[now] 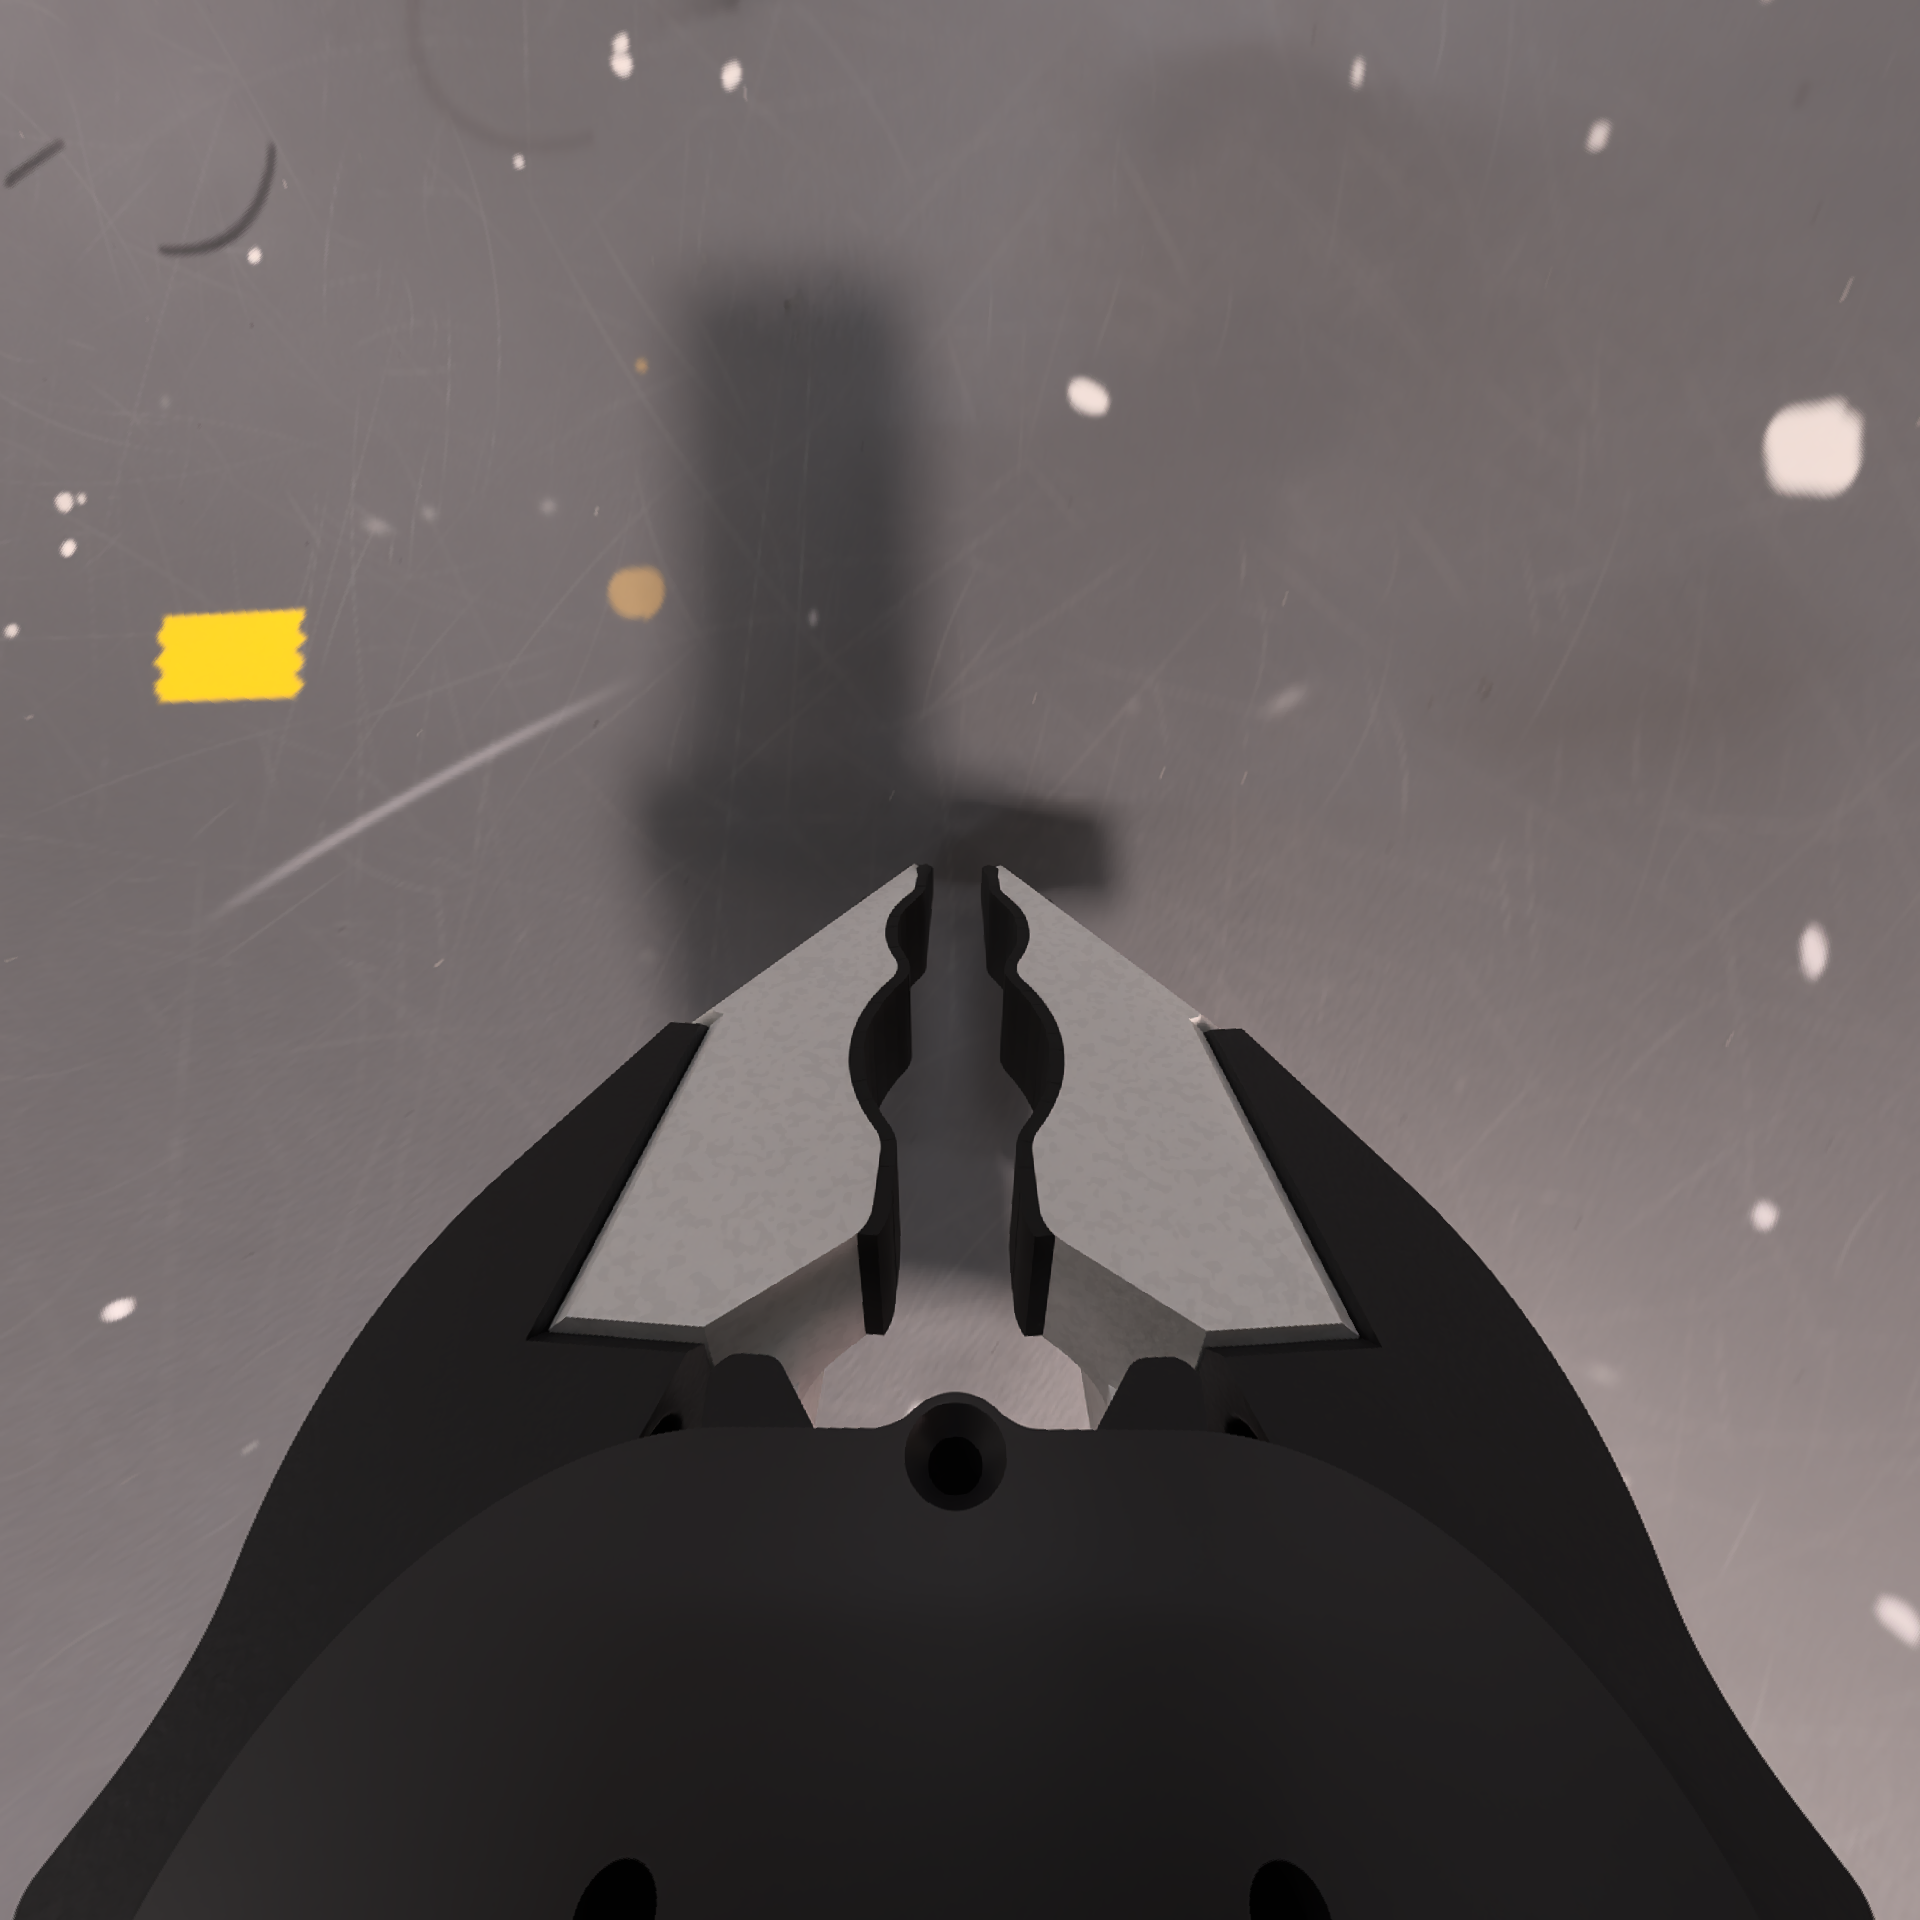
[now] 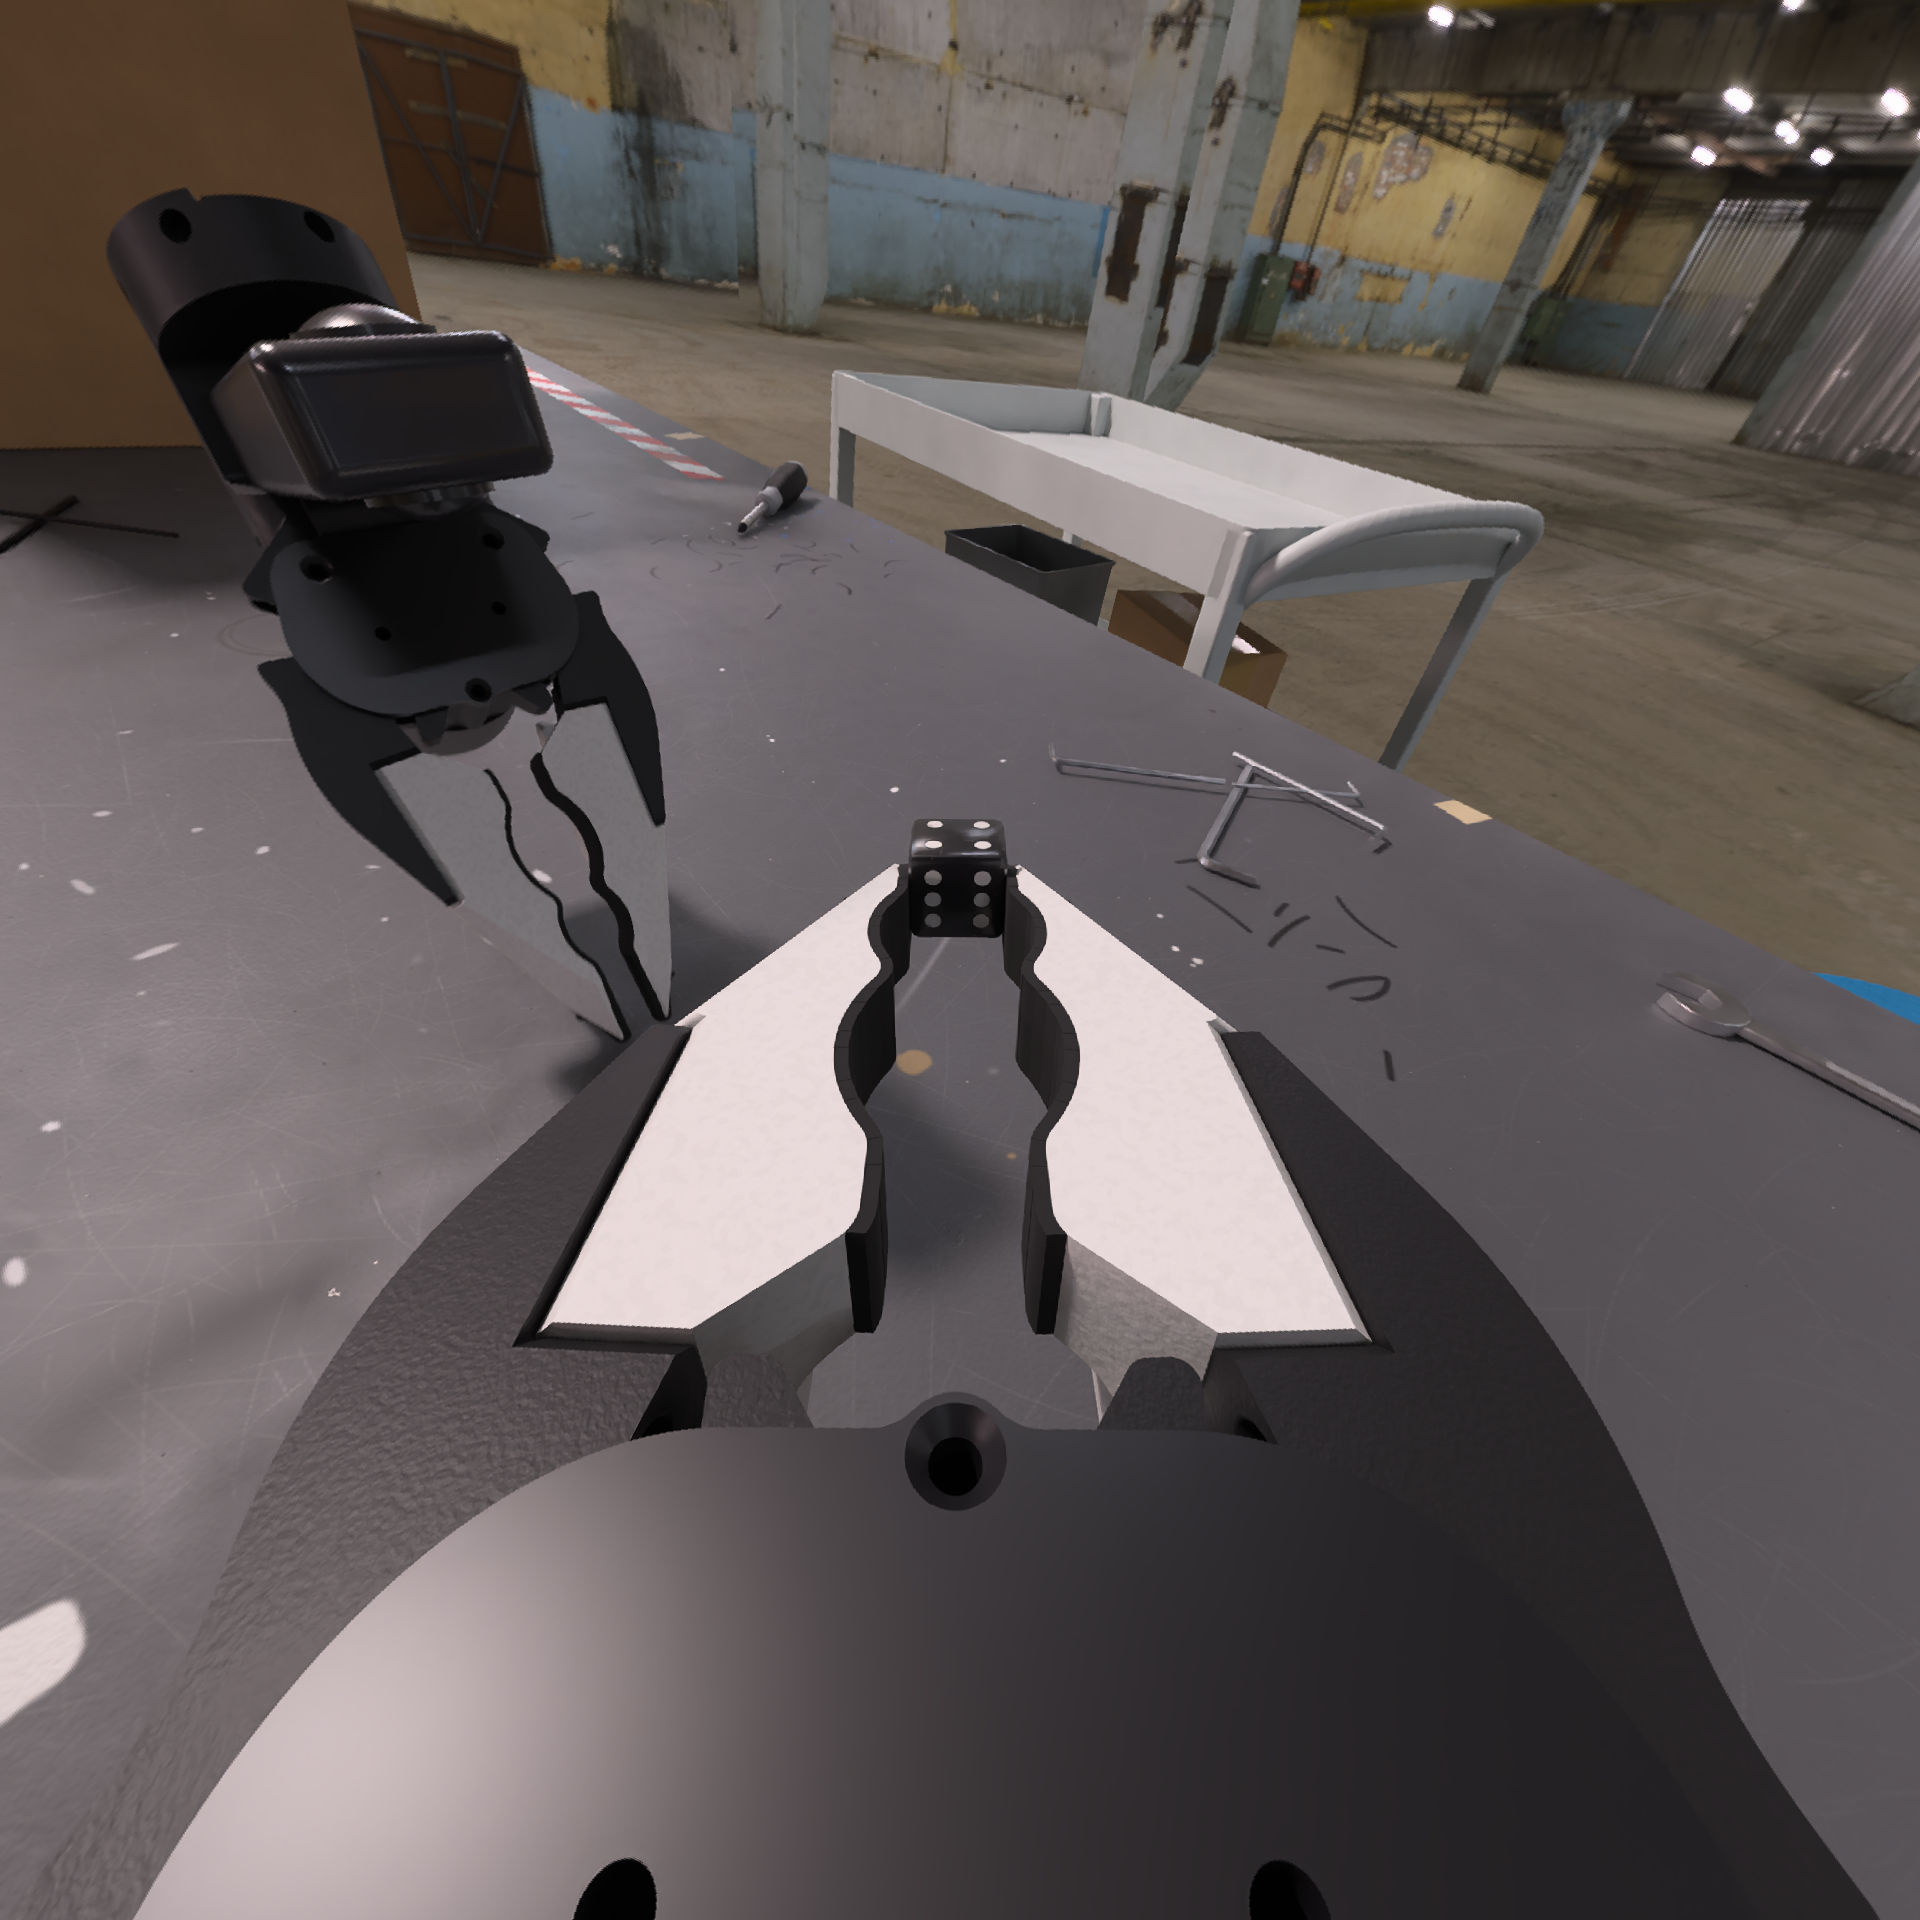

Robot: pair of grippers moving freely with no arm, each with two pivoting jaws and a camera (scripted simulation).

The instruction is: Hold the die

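Right fingers (image 2: 954, 883) clamp die (image 2: 957, 878) above table (image 2: 1351, 1091); left fingers (image 1: 956, 873) nearly together, empty, pointing down.

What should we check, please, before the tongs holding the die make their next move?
1. Die between the right tongs tips: ok, pinched at the very tips.
2. Grip depth: not ok, shallow; it could slip.
3. Die clear of the table: cannot tell.
4. Left tongs free of load: ok, nearly shut on nothing, pointing down at the table.
5. Clearance between the two tongs: ok, apart.
6. Path to the wrench and hex keys: ok, both lie to the side.
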